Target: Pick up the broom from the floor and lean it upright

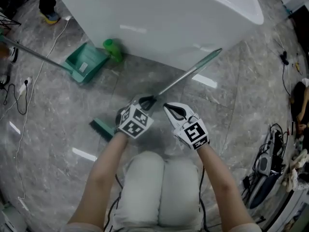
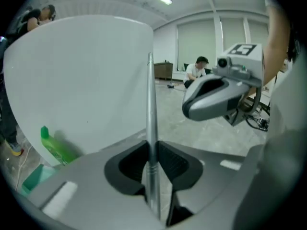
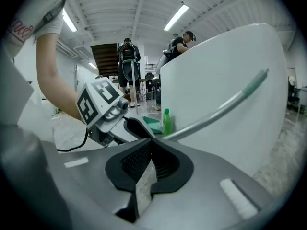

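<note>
Only overhead: broom with green brush near left hand-held gripper

The left gripper and the right gripper are smooth grey shells with black ribbed pads. Each bears a white cube printed with black square markers (a different pattern on each). The person wears light grey trousers and a short white sleeve. Thin black cables trail beside the thighs.
</note>
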